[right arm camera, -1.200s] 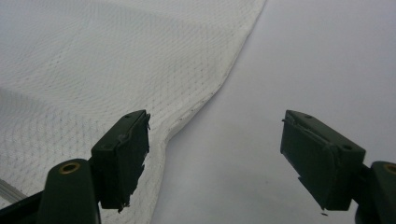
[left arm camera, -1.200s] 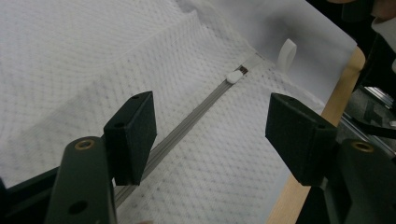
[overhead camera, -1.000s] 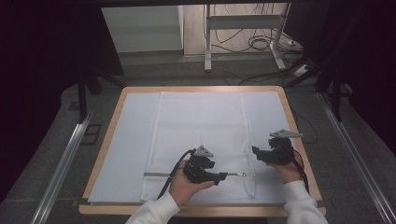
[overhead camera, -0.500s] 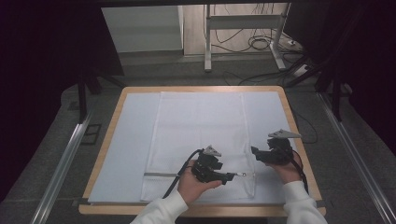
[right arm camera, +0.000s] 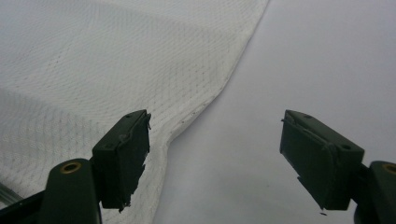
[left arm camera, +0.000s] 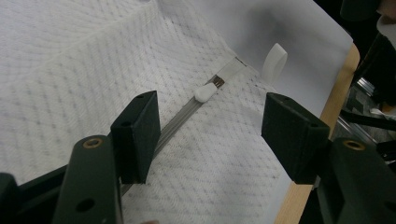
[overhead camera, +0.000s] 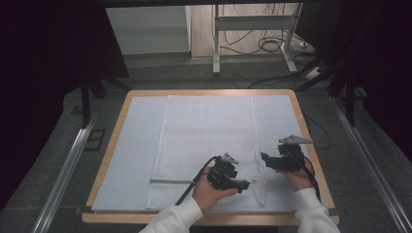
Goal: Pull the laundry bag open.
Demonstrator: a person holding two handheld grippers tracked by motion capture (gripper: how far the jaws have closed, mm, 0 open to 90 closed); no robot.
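Bag: a flat white mesh bag (overhead camera: 209, 145) lies spread on the middle of the table, its long side running away from the person; the weave shows a fine diamond pattern in the left gripper view (left arm camera: 84, 79).
Zipper: a pale grey zipper (overhead camera: 170, 182) runs across the bag's near end, parallel to the table's front edge; its white pull tab (left arm camera: 205, 92) sits close to the bag's right corner, lying flat on the fabric.
Loop: a small white loop (left arm camera: 274, 58) stands up at the bag's edge just beyond the zipper's end.
Bag edge: in the right gripper view the hemmed side edge (right arm camera: 219, 88) curves across the sheet, slightly wavy, with a few loose threads.
Sheet: a plain white sheet (overhead camera: 131, 145) covers most of the table under the bag.
Table: light wooden rim (overhead camera: 109, 160) showing around the sheet.
Left tool (overhead camera: 243, 184): held low over the bag's near right part, jaws spread wide and holding nothing; the zipper runs between them and the pull tab lies just ahead.
Right tool (overhead camera: 265, 159): held just beside the bag's right edge, jaws spread wide and holding nothing; one jaw is over the mesh, the other over the bare sheet.
Writing: no brand or label can be read on the bag.
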